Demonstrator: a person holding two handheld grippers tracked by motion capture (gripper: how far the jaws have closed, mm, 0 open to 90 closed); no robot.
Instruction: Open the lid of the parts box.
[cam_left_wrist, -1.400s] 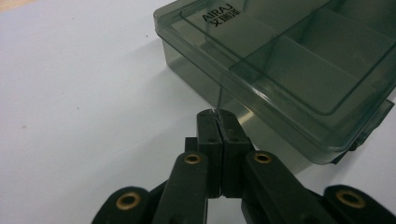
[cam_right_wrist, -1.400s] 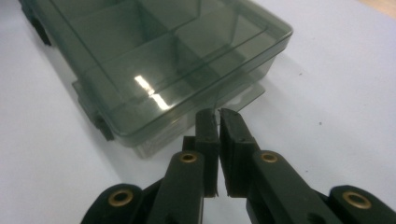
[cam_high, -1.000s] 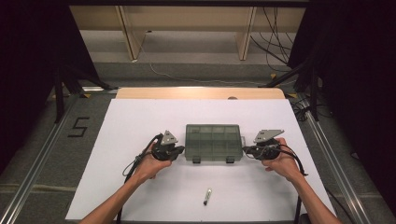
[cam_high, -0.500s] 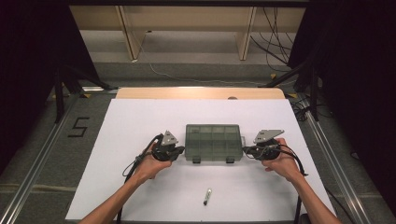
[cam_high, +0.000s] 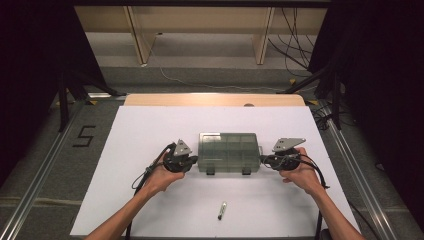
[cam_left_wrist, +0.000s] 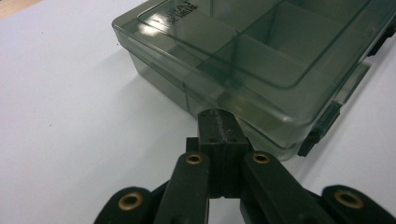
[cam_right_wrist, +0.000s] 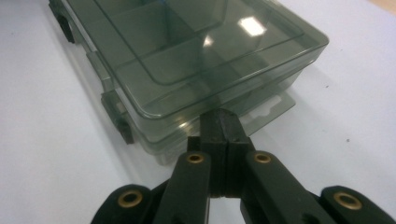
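Note:
A smoky clear plastic compartment box (cam_high: 229, 151) with a closed lid lies in the middle of the white table sheet. My left gripper (cam_high: 192, 161) is at its left end, jaws shut with nothing between them, tips against the box's end wall (cam_left_wrist: 201, 100). My right gripper (cam_high: 264, 160) is at the right end, also shut and empty, tips touching that end of the box (cam_right_wrist: 196, 116). Black latches (cam_high: 210, 171) sit on the box's near side. In the left gripper view my own jaws (cam_left_wrist: 219, 123) meet flat; in the right gripper view they (cam_right_wrist: 223, 122) do too.
A small pen-like stick (cam_high: 221, 210) lies on the sheet near the front edge, between my forearms. A wooden strip (cam_high: 215, 99) borders the sheet's far side. Metal rails (cam_high: 37, 180) run along both sides of the table, with cables at the far right.

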